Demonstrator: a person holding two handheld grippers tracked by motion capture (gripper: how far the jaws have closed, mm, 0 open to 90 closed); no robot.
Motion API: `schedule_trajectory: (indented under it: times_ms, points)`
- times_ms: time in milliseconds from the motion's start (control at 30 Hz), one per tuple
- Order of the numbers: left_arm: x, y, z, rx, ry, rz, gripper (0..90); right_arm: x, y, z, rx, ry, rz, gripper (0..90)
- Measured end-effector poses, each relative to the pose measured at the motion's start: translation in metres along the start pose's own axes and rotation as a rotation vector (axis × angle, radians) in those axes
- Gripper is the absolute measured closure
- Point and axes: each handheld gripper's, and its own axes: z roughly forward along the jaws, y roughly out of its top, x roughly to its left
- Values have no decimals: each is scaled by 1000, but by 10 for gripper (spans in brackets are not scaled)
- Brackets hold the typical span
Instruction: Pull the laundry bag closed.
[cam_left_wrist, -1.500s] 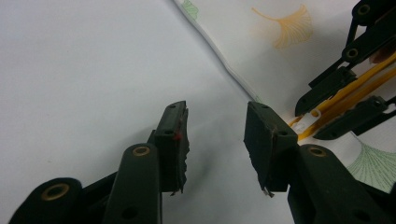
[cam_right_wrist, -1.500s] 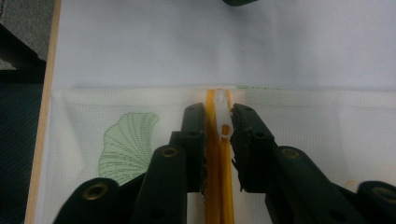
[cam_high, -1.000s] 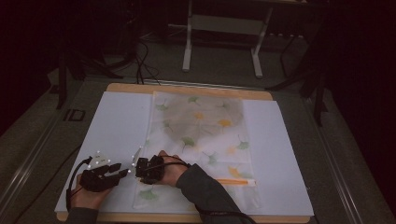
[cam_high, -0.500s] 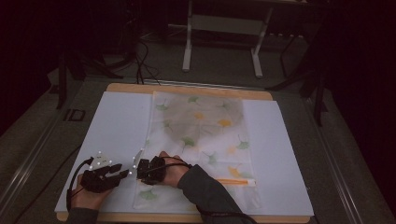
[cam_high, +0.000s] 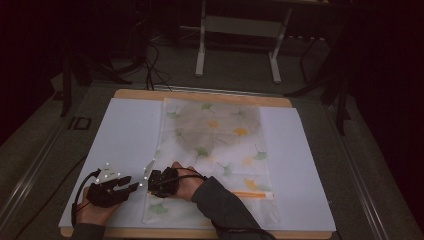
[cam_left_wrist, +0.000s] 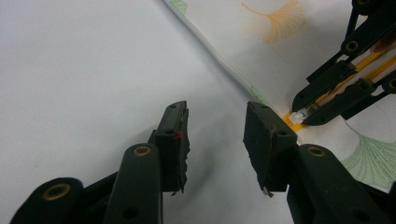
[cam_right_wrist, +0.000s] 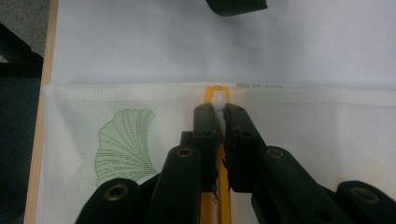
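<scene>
The right tongs (cam_right_wrist: 220, 109) are clenched on the small white zipper pull (cam_right_wrist: 219, 99) of a flat mesh bag (cam_high: 215, 150) printed with green and orange leaves. The pull sits at the very end of the orange zipper (cam_right_wrist: 215, 91), almost at the bag's left edge as the high view shows it. From there the zipper runs along the bag's near short side towards the right, so its long axis crosses the counter (cam_high: 125, 145) from left to right, and the tongs' own arms lie along it. In my judgement any pull must follow this line; a pull sideways would only drag the mesh.

The left tongs (cam_left_wrist: 212, 135) are released, with nothing between the jaws, and they hover over the white sheet just beside the bag's edge. The pull lies a little ahead of them and to their right side, near but apart. The right hand (cam_high: 182, 181) is therefore the one on the task's thing, and the left hand (cam_high: 97, 210) is the nearer one to pin the bag's corner.

By count: one bag, one zipper, one pull, two tongs, one white sheet (cam_high: 125, 145) under the bag.
</scene>
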Motion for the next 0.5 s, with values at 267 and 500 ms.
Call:
schedule_trajectory:
  times_ms: [267, 500]
  points:
    - [-2, 0, -3, -18, -28, -7, 600, 1, -2, -3, -15, -4, 8, 843]
    - [-7, 3, -3, -15, -66, -28, 596, 1, -4, -4, -24, -7, 12, 843]
